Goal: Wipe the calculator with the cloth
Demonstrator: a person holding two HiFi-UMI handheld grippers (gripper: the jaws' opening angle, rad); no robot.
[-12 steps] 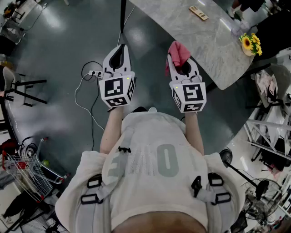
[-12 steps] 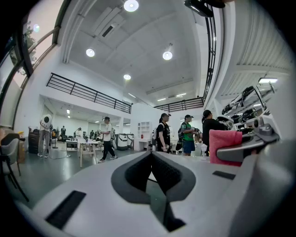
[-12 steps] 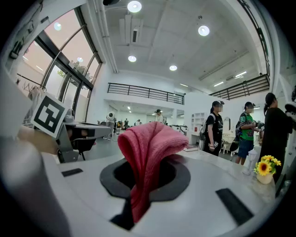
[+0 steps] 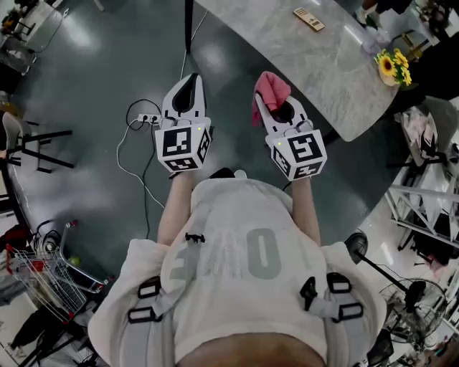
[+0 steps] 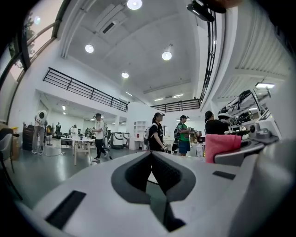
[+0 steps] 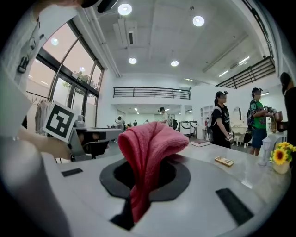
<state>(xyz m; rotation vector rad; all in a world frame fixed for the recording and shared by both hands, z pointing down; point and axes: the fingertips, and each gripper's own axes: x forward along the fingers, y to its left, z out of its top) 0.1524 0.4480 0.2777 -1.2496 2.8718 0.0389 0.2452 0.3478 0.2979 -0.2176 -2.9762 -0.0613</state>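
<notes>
Pink cloth (image 4: 271,87) clamped in the right gripper (image 4: 275,100) — the calculator (image 4: 309,19) lies well ahead and to its right on the marble surface (image 4: 323,72), farther from the closed, empty left gripper (image 4: 188,87).

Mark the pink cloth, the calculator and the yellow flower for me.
pink cloth (image 6: 152,141): right gripper view, on the bulging fold at its top.
calculator (image 4: 310,18): head view, middle of its upper face.
yellow flower (image 4: 389,67): head view, centre of the bloom.
</notes>
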